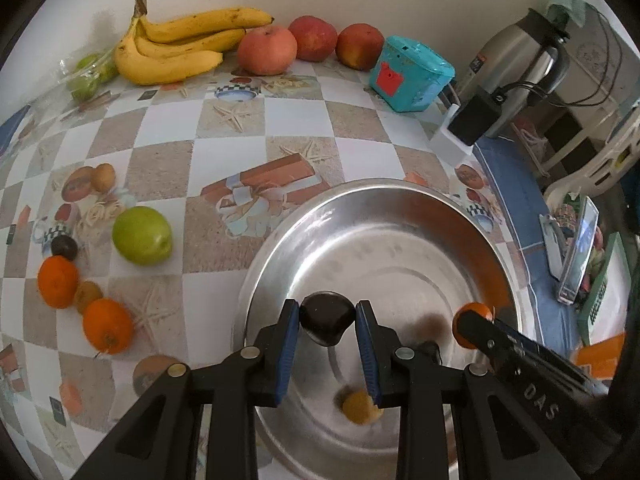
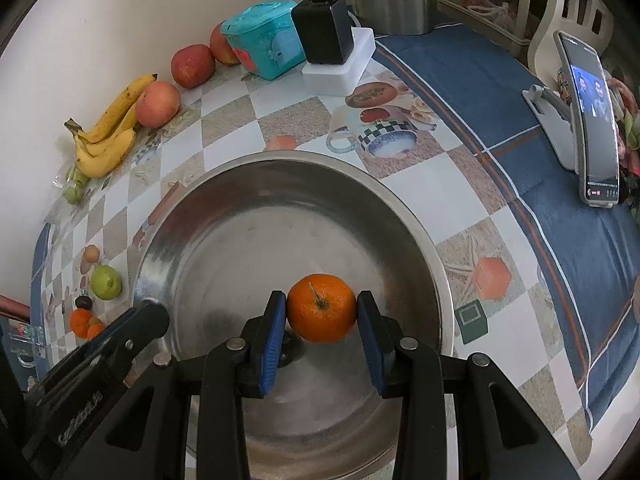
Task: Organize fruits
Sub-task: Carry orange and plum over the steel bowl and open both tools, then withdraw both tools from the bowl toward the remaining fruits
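Note:
In the left wrist view my left gripper (image 1: pixel 327 320) is shut on a dark brown, glossy fruit (image 1: pixel 326 326), held over the steel bowl (image 1: pixel 360 190). A small yellow-brown fruit (image 1: pixel 360 406) lies in the bowl below it. In the right wrist view my right gripper (image 2: pixel 322 308) is shut on an orange (image 2: pixel 322 306) with its stem facing up, also over the bowl (image 2: pixel 280 157). That orange (image 1: pixel 477 309) shows at the right in the left view. Both grippers point steeply down, side by side.
Left of the bowl lie a green apple (image 1: pixel 142 235), two oranges (image 1: pixel 58 282) (image 1: pixel 107 325), a small brown fruit (image 1: pixel 88 295) and a dark fruit (image 1: pixel 64 246). Bananas (image 1: pixel 180 48), three red apples (image 1: pixel 267 50) and a teal box (image 1: pixel 412 74) line the wall. A phone on a stand (image 2: pixel 596 120) is right.

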The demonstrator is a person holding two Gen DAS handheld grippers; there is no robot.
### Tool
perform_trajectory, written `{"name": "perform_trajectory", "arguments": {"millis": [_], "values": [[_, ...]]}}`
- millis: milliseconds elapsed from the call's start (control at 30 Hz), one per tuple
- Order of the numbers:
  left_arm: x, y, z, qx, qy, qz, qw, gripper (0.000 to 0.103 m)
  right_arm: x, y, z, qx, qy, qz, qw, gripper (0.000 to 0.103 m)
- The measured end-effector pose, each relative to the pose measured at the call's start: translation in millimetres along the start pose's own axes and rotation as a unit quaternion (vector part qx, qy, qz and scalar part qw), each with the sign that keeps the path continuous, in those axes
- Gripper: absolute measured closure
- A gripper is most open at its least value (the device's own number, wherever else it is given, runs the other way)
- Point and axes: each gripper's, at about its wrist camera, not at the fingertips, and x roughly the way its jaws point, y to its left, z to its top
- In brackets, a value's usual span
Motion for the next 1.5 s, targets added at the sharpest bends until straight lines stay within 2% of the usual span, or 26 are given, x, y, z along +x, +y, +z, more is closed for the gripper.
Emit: {"name": "perform_trajectory", "arguments": {"millis": [267,367,600,800,1000,1067,1333,1400,1433,1500], "values": [[7,1,2,-0.006,0.003,-0.009,0.9999,0.069,4,5,4,-0.013,-0.002,-0.006,1.0,0.065],[3,2,1,-0.01,-0.001,-0.015,0.9998,0.054,1,7,5,-0.017,-0.009,-0.004,1.0,0.064],[-18,9,0,-0.02,-0.019,-0.026,0.9993,0.054,-9,10,5,-0.025,-0.022,-0.002,0.999,0.063],[-31,34,-4,-0.05,-0.022,-0.004,0.9985,0.054,-16,16,2,-0.038,-0.027,-0.004,0.999,0.063],[-49,70,-5,-0.082,-0.041,0.027,0.9954,0.054,-21,24,-6,-0.055,-0.028,-0.008,0.998,0.063],[-55,87,-6,-0.099,-0.048,0.046,0.9929,0.054,-22,28,-9,-0.062,-0.029,-0.007,0.998,0.063],[-65,135,-10,-0.154,-0.06,0.078,0.9831,0.054,-18,41,-13,-0.082,-0.025,-0.013,0.996,0.063],[-62,145,-12,-0.165,-0.048,0.098,0.9802,0.054,-17,45,-14,-0.09,-0.028,-0.016,0.995,0.048],[-59,149,-12,-0.169,-0.044,0.105,0.979,0.054,-16,47,-14,-0.095,-0.029,-0.017,0.995,0.035],[-57,157,-13,-0.174,-0.036,0.119,0.9768,0.054,-14,51,-15,-0.104,-0.029,-0.019,0.994,0.032]]}}
